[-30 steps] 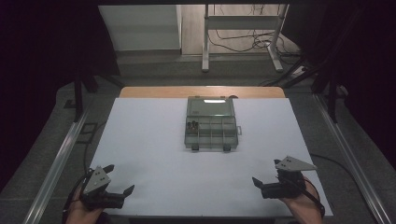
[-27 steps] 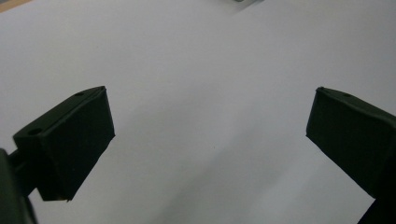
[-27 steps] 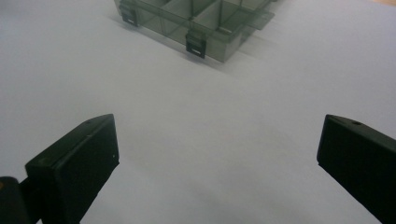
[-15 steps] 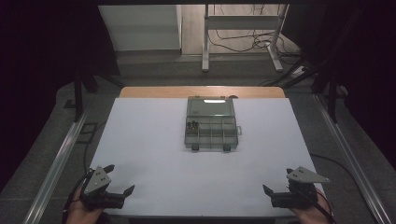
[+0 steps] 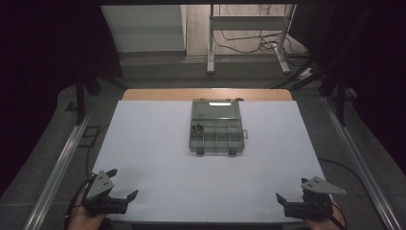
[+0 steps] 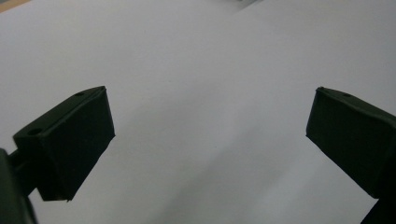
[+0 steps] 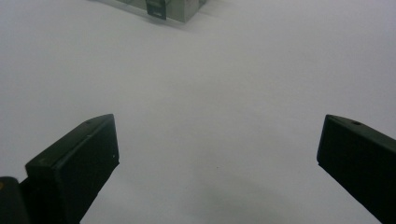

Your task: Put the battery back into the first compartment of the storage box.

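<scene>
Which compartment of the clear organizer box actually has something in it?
The far-left compartment of the organizer box, seen from the high view: small dark items sit in it, while the other compartments look empty. What those items are is too small to tell.

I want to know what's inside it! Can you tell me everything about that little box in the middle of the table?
The compartment box is a small grey-green organizer of see-through plastic. It lies flat on the white tabletop, toward the far side. Dividers split it into small cells; something small and dark sits in a left cell, too tiny to identify. Two latches show on its near edge. Nothing touches it but the table.
</scene>
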A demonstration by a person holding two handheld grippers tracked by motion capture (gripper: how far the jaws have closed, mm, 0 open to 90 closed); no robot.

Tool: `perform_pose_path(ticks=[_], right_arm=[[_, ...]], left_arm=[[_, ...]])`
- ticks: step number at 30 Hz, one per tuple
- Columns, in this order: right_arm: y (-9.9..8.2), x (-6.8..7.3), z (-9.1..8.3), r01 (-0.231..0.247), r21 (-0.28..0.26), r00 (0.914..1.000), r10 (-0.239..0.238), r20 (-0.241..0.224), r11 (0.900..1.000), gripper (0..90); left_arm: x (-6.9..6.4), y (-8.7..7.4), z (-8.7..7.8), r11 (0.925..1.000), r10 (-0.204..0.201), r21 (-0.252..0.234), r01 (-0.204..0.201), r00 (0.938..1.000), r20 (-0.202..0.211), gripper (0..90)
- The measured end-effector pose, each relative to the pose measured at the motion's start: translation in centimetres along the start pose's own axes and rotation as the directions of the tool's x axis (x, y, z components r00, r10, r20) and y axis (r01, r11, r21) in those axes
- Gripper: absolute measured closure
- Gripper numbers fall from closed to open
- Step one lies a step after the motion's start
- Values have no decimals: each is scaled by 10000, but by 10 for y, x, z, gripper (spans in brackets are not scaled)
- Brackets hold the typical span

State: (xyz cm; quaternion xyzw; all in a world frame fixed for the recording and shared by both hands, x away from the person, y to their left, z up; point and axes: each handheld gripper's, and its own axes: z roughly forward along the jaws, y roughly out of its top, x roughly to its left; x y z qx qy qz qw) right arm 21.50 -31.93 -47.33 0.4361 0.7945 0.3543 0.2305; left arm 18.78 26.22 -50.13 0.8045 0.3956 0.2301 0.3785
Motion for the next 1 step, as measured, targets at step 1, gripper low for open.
perform_pose_path(ticks=[1], right_arm=[[0, 0, 1, -10, 90, 10000, 10, -19, 10000, 0]], left_arm=[[0, 0, 0, 10000, -16, 3, 16, 10000, 9, 18]])
